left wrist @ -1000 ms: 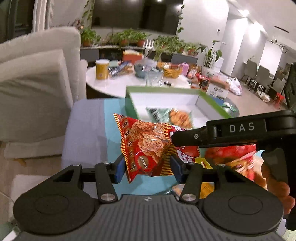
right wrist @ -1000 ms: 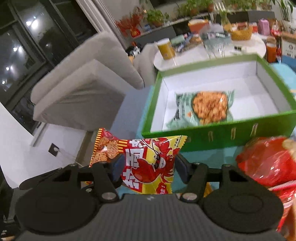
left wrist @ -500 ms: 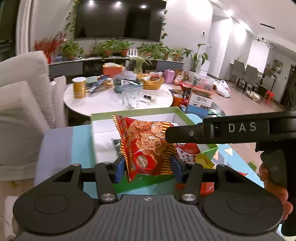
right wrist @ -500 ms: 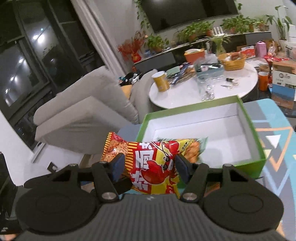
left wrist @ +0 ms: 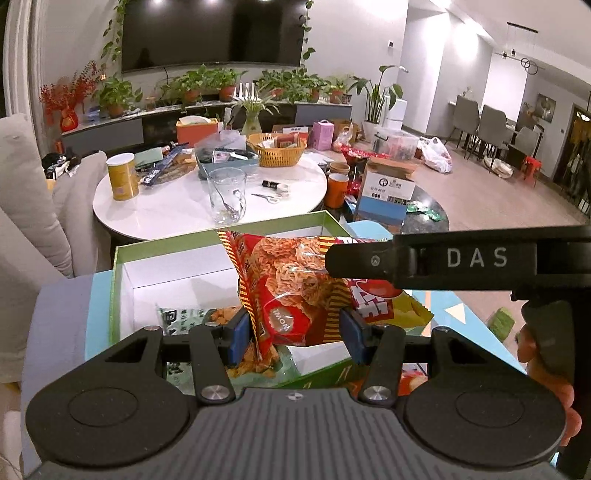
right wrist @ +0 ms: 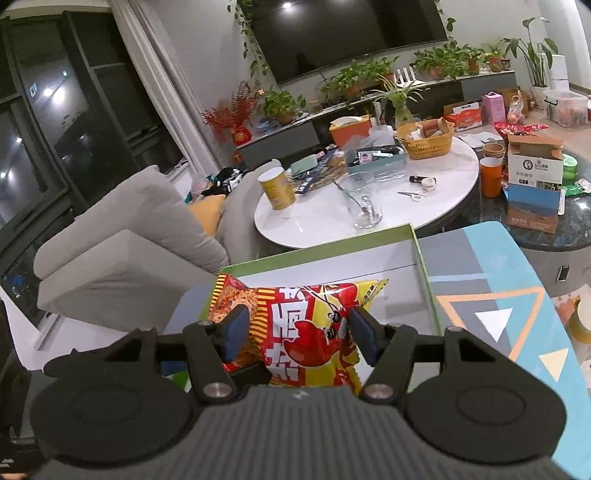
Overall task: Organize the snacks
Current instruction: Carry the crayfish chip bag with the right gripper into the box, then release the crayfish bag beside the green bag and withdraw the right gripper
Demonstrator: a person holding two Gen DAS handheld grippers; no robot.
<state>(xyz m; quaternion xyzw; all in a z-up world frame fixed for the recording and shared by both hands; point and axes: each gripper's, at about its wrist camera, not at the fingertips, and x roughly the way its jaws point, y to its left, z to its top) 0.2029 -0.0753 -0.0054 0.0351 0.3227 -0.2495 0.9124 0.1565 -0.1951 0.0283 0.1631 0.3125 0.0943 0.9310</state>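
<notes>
Left gripper [left wrist: 295,330]: blue pads clamped on the red noodle pack [left wrist: 291,291], gripping its lower part, and the pack hangs tilted over the box!
Right gripper [right wrist: 297,334]: pinching the red-and-yellow lobster pack [right wrist: 310,332] at its middle; in the left view its black body marked DAS reaches in from the right, just above the noodle pack.
Two packs: side by side and touching or nearly so, both up in the air above the box's near half.
Box [left wrist: 116,291]: green outside, white inside, open top, sitting on the patterned tabletop [right wrist: 491,295].
Green pack [left wrist: 184,317]: lying flat on the box floor at the near left, partly hidden behind the left gripper's finger.
Hand [left wrist: 546,373]: at the right edge of the left view, wrapped round the right gripper's handle.
Sofa [right wrist: 122,243]: grey, left of the tabletop.
Round table [left wrist: 177,206]: white, beyond the box, carrying a glass [left wrist: 226,199] with a spoon in it, a yellow can [left wrist: 122,176] and a basket [left wrist: 277,149].
Far wall: a dark TV [left wrist: 210,33] above a row of potted plants.
</notes>
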